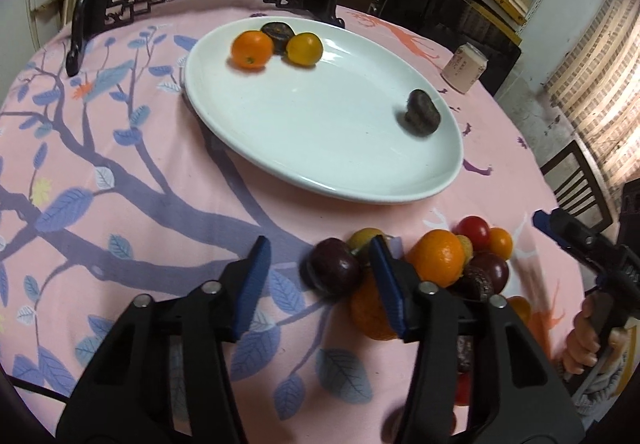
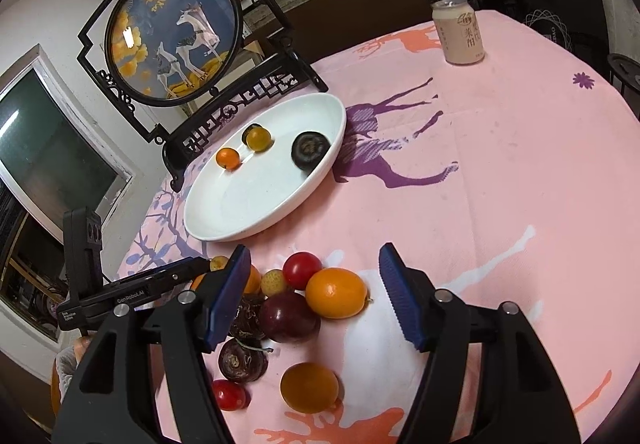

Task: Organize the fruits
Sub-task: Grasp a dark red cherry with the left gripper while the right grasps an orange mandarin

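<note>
Fruits heaping on the pink tablecloth near the white plate, looking light, round, smooth, prone to rolling, needing gentle pinching across the middle; left gripper and right gripper both hovering apart, clamping nothing

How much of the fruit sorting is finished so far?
Early days. Four pieces already lie on the white plate: two orange fruits, two dark ones. Nothing is held: the left gripper stands open by a dark plum, and the right gripper is open over the pile. About ten pieces are left on the cloth.
</note>
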